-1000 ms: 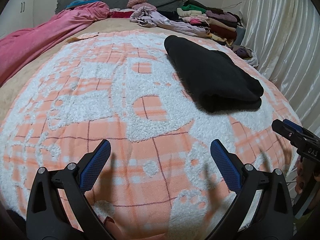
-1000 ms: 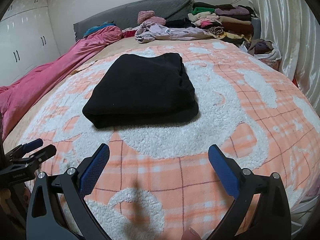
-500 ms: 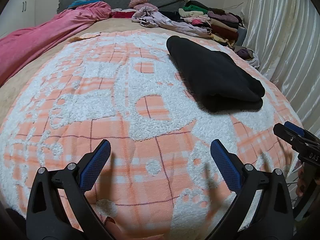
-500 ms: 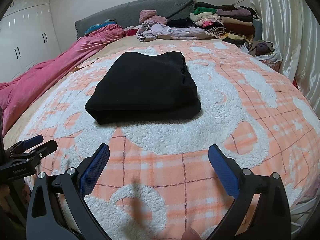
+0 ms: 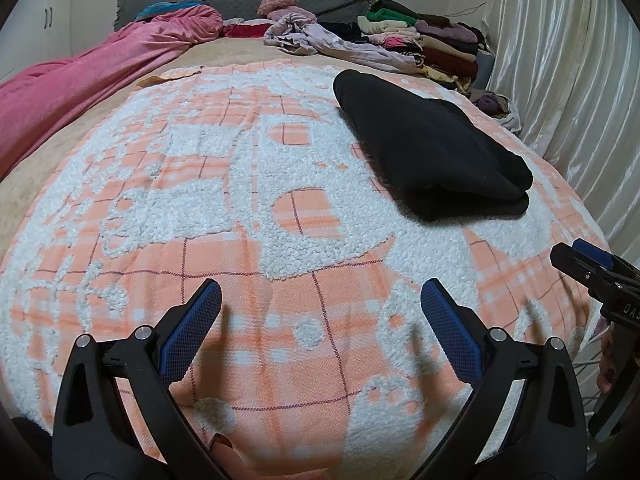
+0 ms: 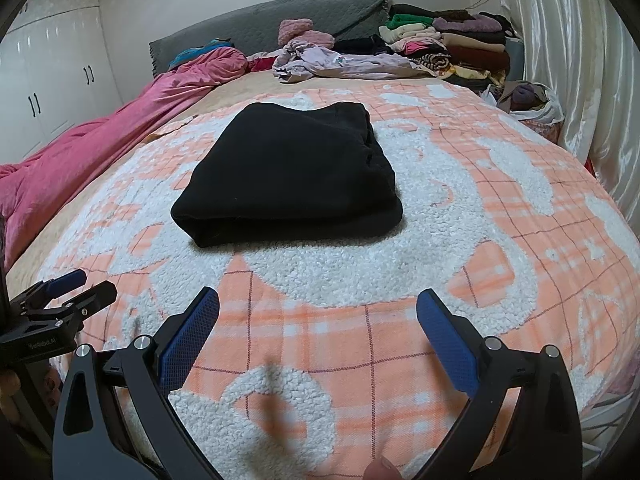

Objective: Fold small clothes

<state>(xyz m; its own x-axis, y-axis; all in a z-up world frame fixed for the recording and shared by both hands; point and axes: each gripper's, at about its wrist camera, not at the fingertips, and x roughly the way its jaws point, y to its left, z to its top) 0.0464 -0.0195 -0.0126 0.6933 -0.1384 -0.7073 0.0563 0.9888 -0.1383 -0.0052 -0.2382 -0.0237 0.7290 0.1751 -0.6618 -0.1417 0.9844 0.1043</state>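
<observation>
A black garment (image 5: 432, 148) (image 6: 292, 172) lies folded into a thick rectangle on the orange-and-white plaid blanket (image 5: 248, 208) (image 6: 500, 208). My left gripper (image 5: 320, 300) is open above the blanket's near edge, with the garment ahead and to its right. Over that same near edge my right gripper (image 6: 318, 308) stands open and empty, facing the garment straight ahead. Each gripper shows at the edge of the other's view: the right one (image 5: 588, 264) at far right, the left one (image 6: 76, 288) at far left. Neither touches the garment.
A pink duvet (image 5: 80, 80) (image 6: 112, 132) runs along the bed's left side. A loose lilac garment (image 6: 340, 64) and a stack of folded clothes (image 5: 424, 40) (image 6: 448, 44) sit near the grey headboard (image 6: 272, 20). White curtains (image 5: 568, 80) hang at the right; white wardrobe doors (image 6: 52, 68) stand at the left.
Both views have drifted slightly back and down, so the black garment sits a little higher in the frames. The garment itself has not moved and both grippers stay open.
</observation>
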